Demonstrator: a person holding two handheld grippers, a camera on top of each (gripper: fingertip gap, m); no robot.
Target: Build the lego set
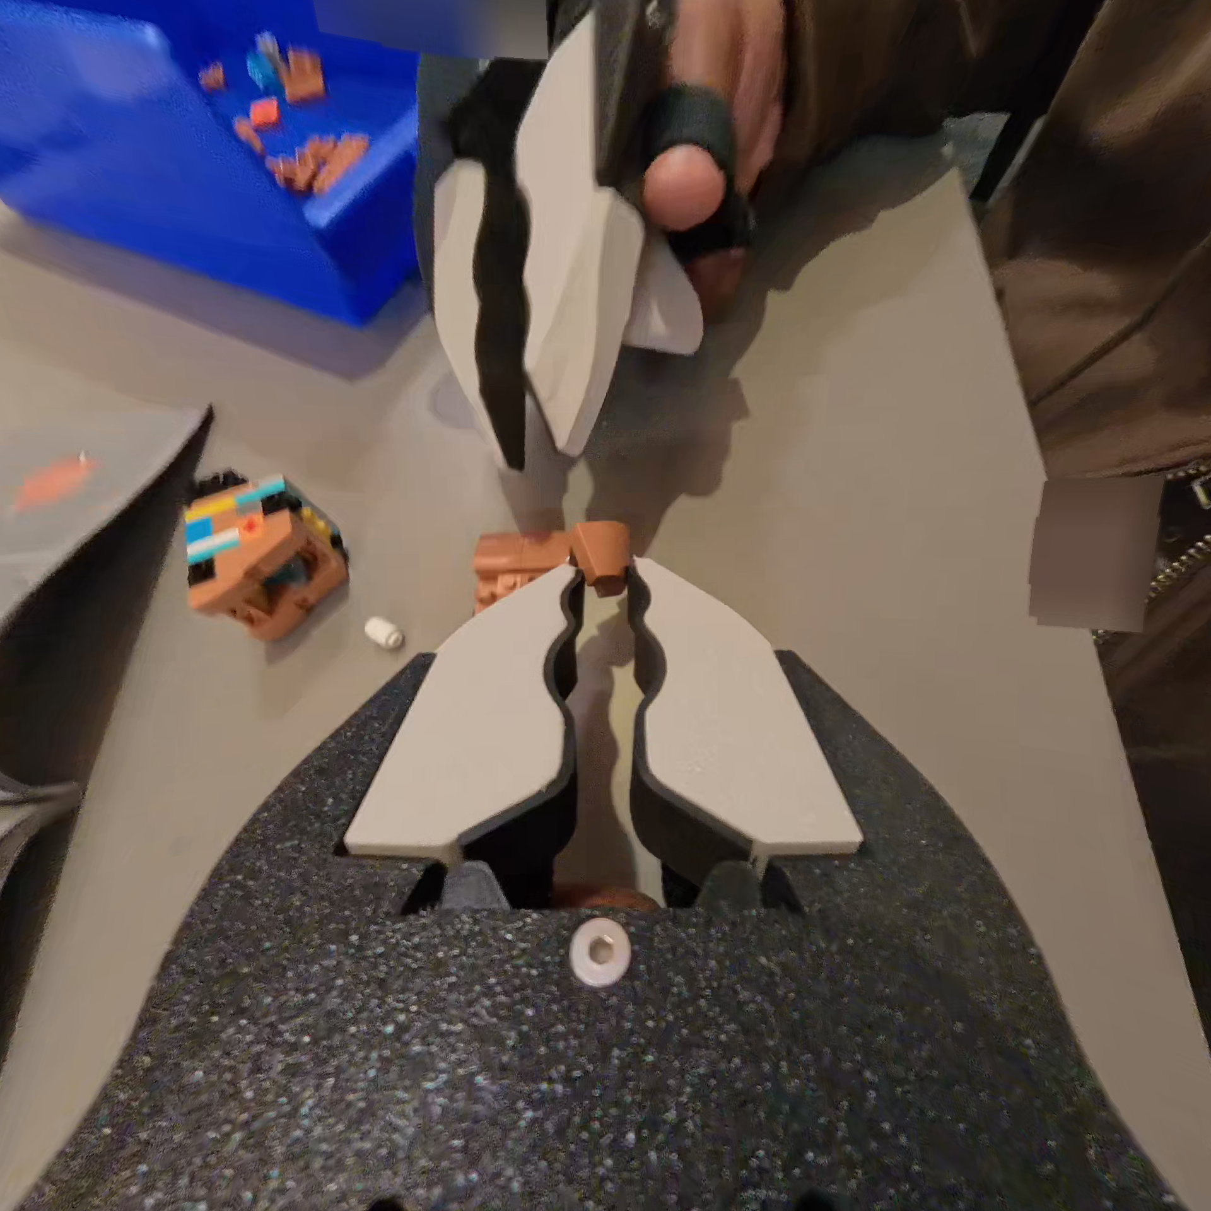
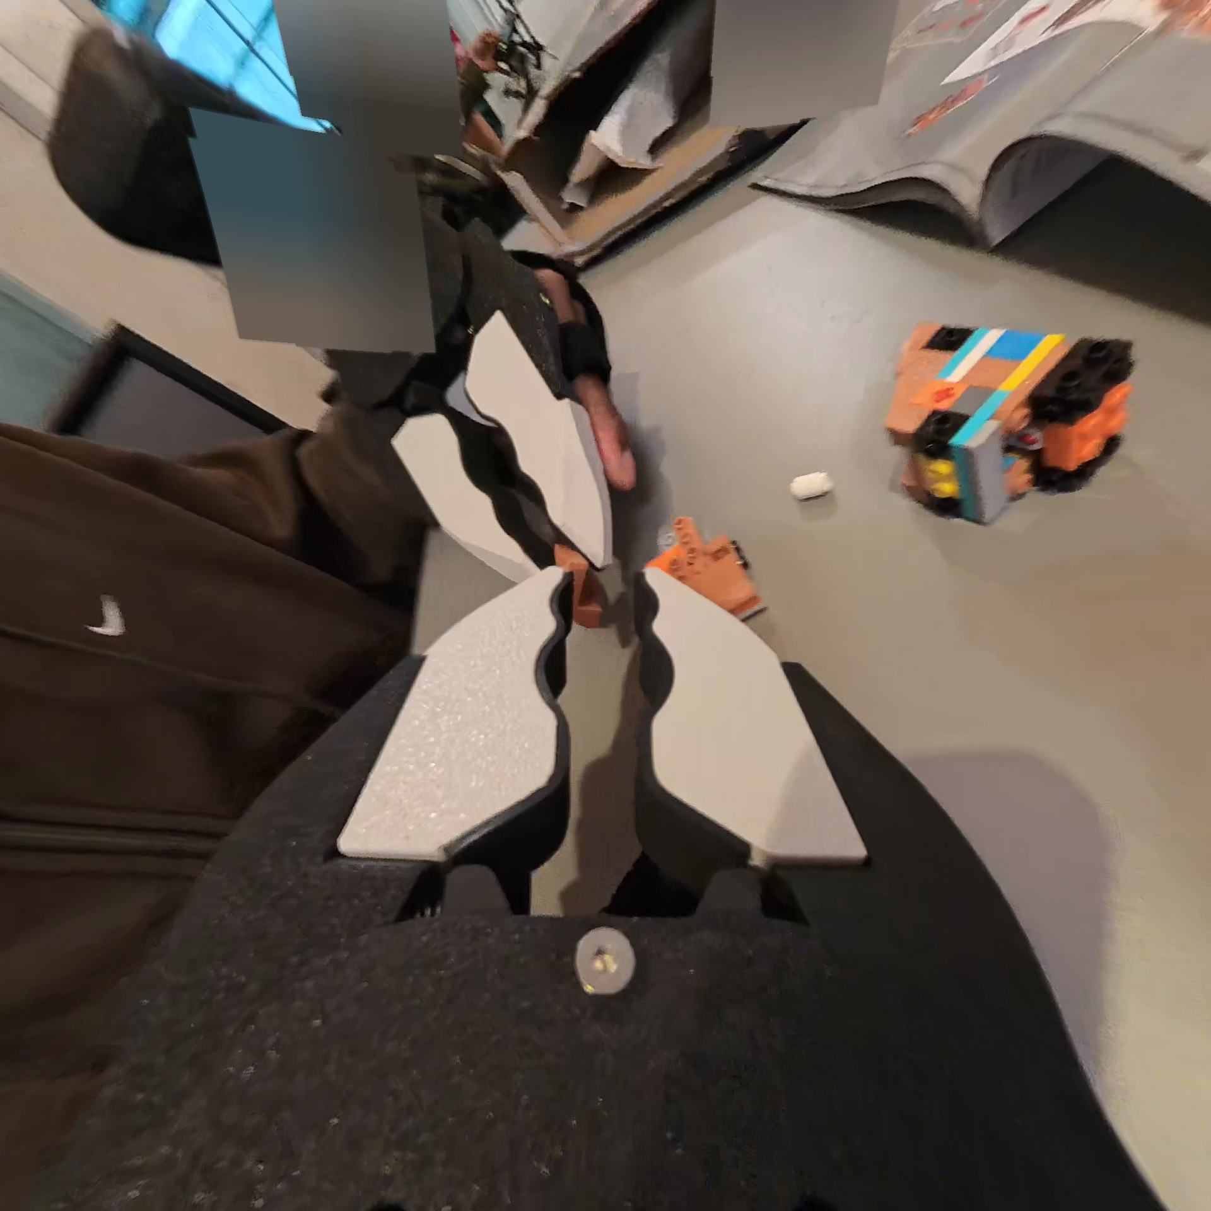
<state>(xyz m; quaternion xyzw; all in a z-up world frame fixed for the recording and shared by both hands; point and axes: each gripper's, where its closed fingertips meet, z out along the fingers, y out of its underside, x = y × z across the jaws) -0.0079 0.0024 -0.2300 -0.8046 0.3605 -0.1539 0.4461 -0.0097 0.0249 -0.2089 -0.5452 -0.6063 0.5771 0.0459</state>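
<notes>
Left gripper was clamped at the tips on a small brown lego piece, held just above the grey table. Right behind it sat a brown stack of bricks on the table, partly hidden by the left fingers. Right gripper came in from above, tips close together and pointing down near that stack; nothing visible between them. From the right wrist view, the right gripper had its jaws slightly apart, with the brown piece sitting near its left fingertip; couldn't tell whether they touched. Orange-brown brick cluster lay just beyond its tips. Farther out: small white piece loose on the table, then the multicoloured partial build. An open instruction booklet lay past that, and a blue bin held loose brown and orange bricks at the far side.
</notes>
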